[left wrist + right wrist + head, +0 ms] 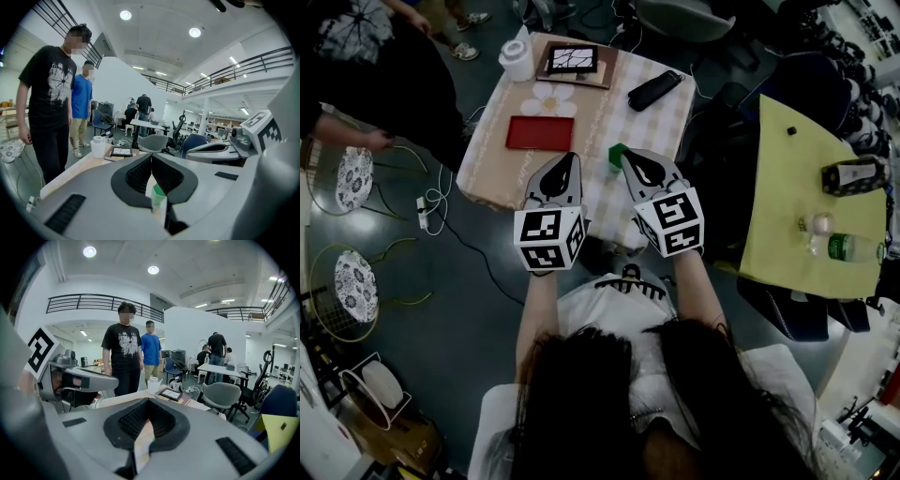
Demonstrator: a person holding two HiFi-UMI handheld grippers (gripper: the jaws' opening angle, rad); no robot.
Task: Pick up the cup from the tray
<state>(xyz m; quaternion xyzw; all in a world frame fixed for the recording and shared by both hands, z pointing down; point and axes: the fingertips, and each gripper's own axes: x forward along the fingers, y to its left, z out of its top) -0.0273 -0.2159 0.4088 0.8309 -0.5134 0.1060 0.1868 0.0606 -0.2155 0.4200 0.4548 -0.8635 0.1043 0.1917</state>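
on my left gripper and right gripper the jaws are pressed together, empty; the green cup sits between them, centre frame.

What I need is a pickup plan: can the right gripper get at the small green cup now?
Probably yes. The small green cup stands on the cloth-covered table just beside the right gripper's tips, with nothing between them. Its jaws are shut, so they must open first.
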